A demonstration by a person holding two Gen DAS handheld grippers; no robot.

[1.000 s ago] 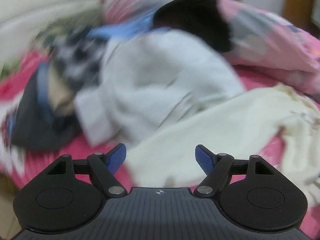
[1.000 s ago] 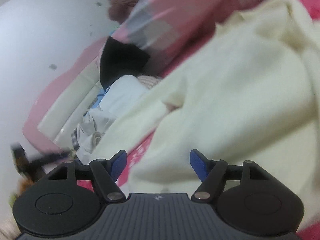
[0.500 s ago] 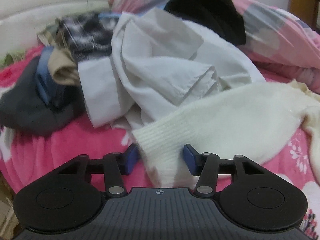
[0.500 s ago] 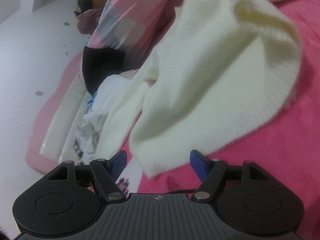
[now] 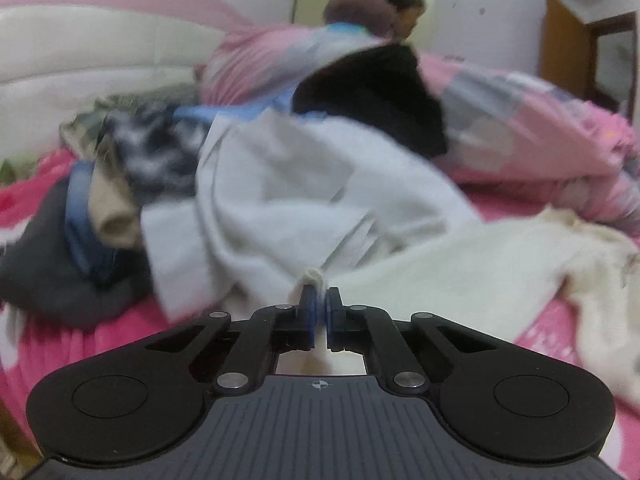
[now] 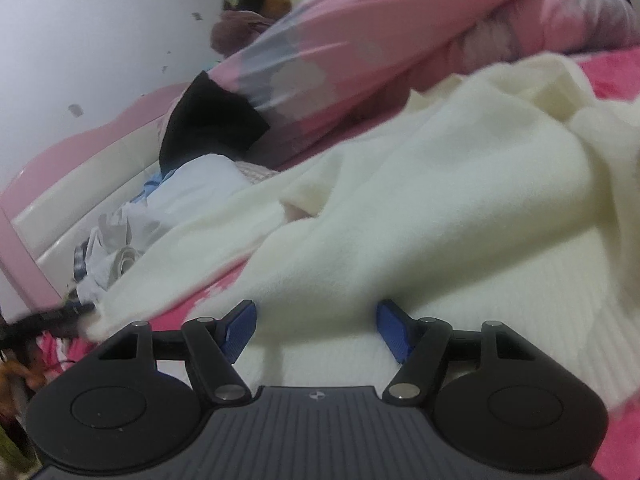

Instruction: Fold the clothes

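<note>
Frankly, no brand, label or writing can be read in either view; the left wrist view is blurred.

The left claw (image 5: 319, 300) is pinched nearly closed on the cuff of the cream sweater (image 5: 460, 264), a small tuft of knit poking up between its blue pads (image 5: 308, 312). From there the sleeve runs off to the right across the pink bed (image 5: 60, 344).

The right claw (image 6: 316, 330) stands wide, holding nothing. Its pads (image 6: 240, 330) sit on either side of the sweater (image 6: 440, 208), which lies spread under and ahead of it; whether the pads touch the knit I cannot tell.

Behind the sweater is a heap of other clothes: a white shirt (image 5: 288, 192) next to the sleeve, a black garment (image 5: 372, 96) above it, a checked one (image 5: 156, 148), a tan one (image 5: 112, 212) and a dark grey one (image 5: 44, 264) at the left. A pink patterned quilt (image 5: 520, 120) is bunched at the back, with a cream headboard (image 5: 80, 64) to the left. A person (image 6: 256, 8) is seen beyond the quilt near the wall.
</note>
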